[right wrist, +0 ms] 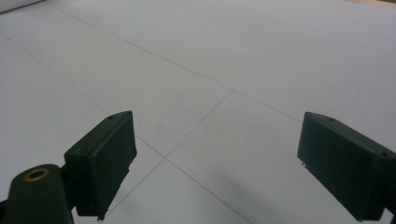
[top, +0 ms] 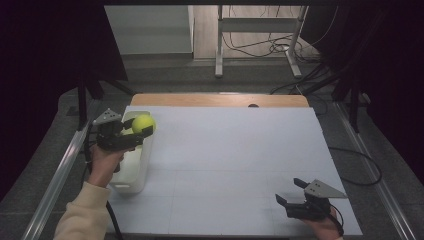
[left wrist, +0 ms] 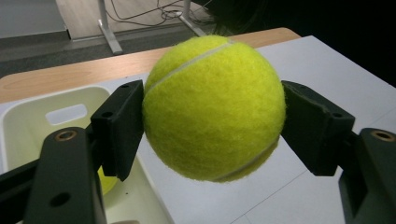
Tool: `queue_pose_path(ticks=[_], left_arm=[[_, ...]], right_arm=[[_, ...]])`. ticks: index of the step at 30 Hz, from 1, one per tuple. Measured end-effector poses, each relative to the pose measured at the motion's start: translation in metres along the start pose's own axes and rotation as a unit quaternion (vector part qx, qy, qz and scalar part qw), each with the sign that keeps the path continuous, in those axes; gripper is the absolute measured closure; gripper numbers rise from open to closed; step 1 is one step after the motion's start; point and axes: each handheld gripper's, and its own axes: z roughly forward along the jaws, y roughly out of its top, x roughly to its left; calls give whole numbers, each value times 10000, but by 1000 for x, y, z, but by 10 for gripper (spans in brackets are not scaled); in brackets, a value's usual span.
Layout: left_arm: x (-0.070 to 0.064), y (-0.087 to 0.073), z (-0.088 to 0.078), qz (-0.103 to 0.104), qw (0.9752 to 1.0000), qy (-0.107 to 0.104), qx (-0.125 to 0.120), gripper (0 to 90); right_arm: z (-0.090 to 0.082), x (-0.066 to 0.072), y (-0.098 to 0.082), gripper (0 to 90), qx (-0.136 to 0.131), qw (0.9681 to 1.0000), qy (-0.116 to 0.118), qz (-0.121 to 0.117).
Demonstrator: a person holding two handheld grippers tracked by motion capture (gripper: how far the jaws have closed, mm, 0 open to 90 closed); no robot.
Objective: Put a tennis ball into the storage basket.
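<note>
Tennis ball clamped in left tool over bin; right tool gapes, shown close.

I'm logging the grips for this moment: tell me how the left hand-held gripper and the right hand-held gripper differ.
The left hand-held gripper is shut on a tennis ball; the right hand-held gripper stands open with nothing between its jaws. The left one is over the edge of the white bin at the table's left side; the right one is over bare white table at the near right. Both have black jaws and a grey plate on top.
</note>
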Motion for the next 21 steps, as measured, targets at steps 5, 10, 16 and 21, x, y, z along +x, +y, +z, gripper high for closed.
queue_pose_path(ticks=[5, 10, 16, 21], left_arm=[[3, 0, -1, -10, 10000, 61, 24, 269], [10, -1, -2, -60, 9999, 146, 51, 269], [17, -2, -1, -81, 9994, 296, 140, 269], [24, -5, -1, -136, 9990, 381, 204, 269]], right_arm=[[0, 0, 0, 117, 2, 10000, 3, 0], [0, 0, 0, 118, 9, 10000, 2, -5], [0, 0, 0, 118, 13, 10000, -2, -7], [0, 0, 0, 118, 25, 10000, -14, -10]])
